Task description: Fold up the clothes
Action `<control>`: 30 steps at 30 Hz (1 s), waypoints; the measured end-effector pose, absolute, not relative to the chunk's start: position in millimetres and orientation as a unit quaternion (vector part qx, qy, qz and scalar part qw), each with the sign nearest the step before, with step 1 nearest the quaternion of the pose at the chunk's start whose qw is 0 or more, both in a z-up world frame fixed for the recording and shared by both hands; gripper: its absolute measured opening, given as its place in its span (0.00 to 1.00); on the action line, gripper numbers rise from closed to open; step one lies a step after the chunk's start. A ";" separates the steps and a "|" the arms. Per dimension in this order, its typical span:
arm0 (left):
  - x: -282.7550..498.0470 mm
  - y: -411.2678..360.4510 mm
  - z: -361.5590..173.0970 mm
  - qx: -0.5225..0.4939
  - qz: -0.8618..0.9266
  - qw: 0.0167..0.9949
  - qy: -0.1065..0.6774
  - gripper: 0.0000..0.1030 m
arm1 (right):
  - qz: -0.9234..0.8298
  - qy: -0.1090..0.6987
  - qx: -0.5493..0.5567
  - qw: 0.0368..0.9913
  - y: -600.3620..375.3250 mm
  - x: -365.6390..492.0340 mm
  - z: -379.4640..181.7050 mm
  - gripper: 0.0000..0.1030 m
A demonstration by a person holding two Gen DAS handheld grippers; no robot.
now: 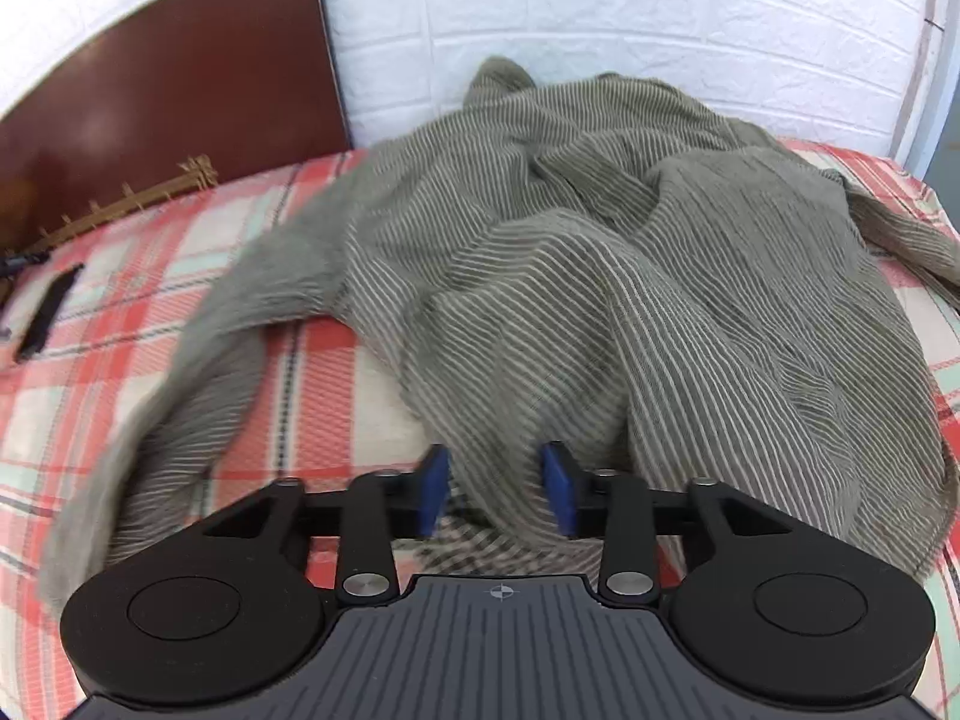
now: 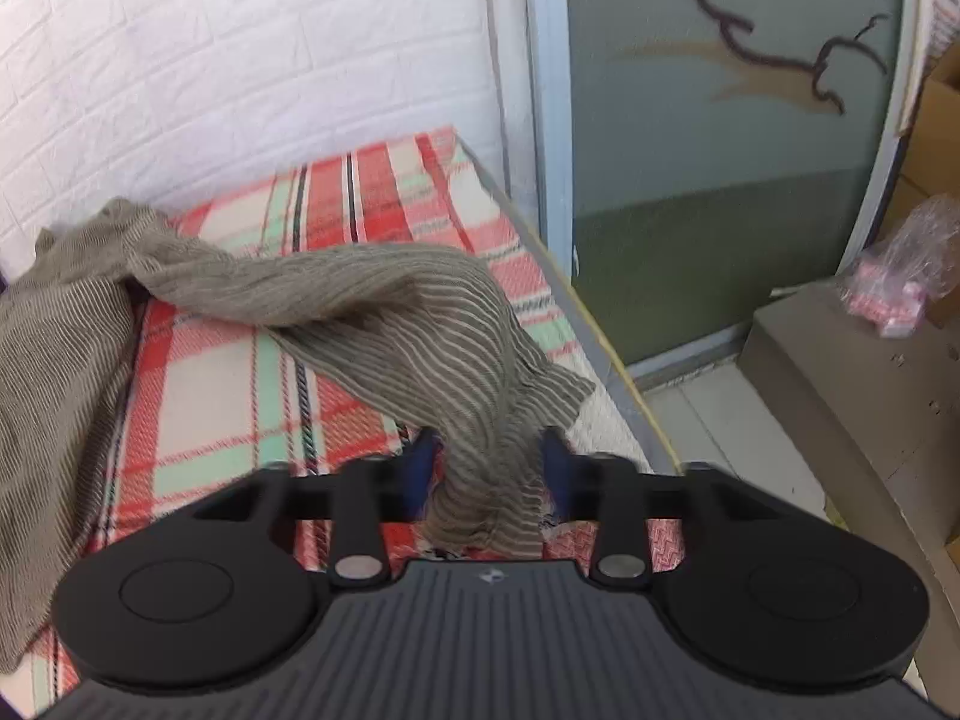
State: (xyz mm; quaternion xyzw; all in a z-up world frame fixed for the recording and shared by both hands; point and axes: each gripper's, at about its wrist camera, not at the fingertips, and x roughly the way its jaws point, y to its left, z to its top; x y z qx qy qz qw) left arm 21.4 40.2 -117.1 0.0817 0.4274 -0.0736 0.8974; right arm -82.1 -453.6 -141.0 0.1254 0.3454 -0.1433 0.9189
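Note:
A grey-green garment with thin white stripes point(image 1: 600, 276) lies crumpled across the plaid bed. In the left wrist view my left gripper point(image 1: 497, 492) stands over the garment's near edge. Its blue pads point(image 1: 435, 489) are apart, and a fold of cloth runs loosely between them. In the right wrist view a long bunched part of the same garment point(image 2: 408, 312) stretches from the heap at the left to my right gripper point(image 2: 487, 468). The bunch passes between the spread blue pads point(image 2: 555, 468) and hangs below them. A narrow gap shows on each side of it.
The red, white and mint plaid bedcover point(image 1: 324, 396) spans the bed. A brown headboard point(image 1: 180, 90) and a white brick wall point(image 1: 660, 18) stand behind. A dark flat object point(image 1: 48, 312) lies at the left. The bed edge point(image 2: 606, 348), a glass door point(image 2: 720, 150) and boxes point(image 2: 840, 372) are to the right.

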 end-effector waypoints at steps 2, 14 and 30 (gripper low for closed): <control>9.2 41.9 -107.2 0.093 -0.073 0.902 0.415 0.61 | -0.144 0.305 0.113 0.935 -441.6 -94.5 -119.8 0.64; -37.3 -15.5 -136.1 0.104 -0.175 0.873 0.443 0.75 | 0.099 0.340 0.166 0.920 -344.1 -77.6 -130.8 0.68; 10.4 25.2 -55.2 0.015 -0.118 0.924 0.362 0.02 | 0.141 0.368 0.146 0.907 -304.4 -74.5 -141.1 0.68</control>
